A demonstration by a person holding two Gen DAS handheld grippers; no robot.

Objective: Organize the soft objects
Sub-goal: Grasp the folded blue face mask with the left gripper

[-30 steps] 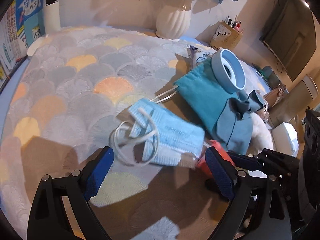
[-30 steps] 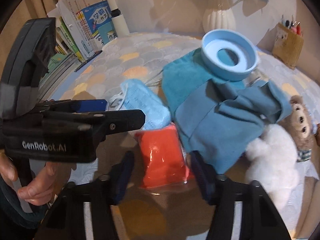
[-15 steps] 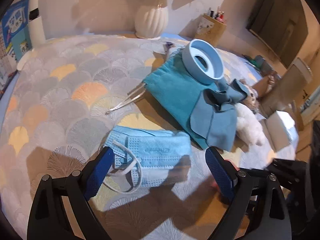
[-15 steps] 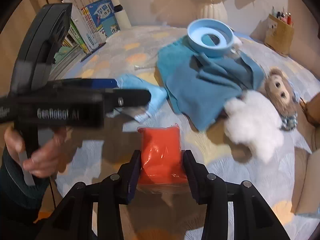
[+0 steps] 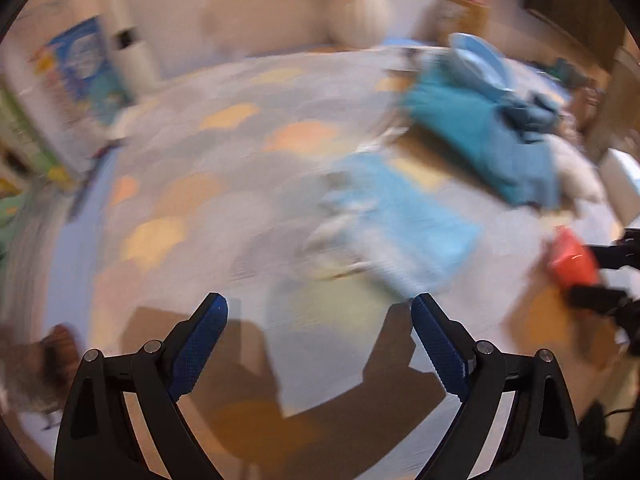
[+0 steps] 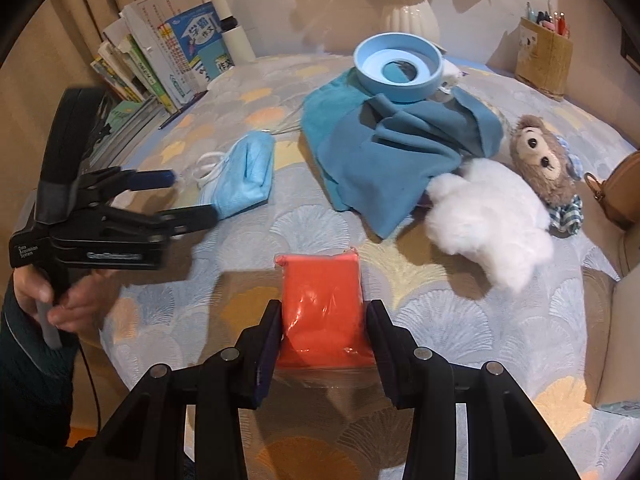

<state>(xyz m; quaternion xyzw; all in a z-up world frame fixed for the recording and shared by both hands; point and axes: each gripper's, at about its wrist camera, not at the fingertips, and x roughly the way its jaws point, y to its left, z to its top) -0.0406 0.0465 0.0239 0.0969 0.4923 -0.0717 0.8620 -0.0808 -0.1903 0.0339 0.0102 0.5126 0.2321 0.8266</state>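
Right wrist view shows the right tool [image 6: 323, 320], just narrowed, gripping the orange pouch [image 6: 322, 304] near the desk [image 6: 500, 328] front edge, ready to move, while the left tool [image 6: 192, 196] gapes wide, empty.

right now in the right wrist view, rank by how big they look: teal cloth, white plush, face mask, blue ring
1. teal cloth
2. white plush
3. blue ring and face mask look alike; the ring lies farther off, so unranked.
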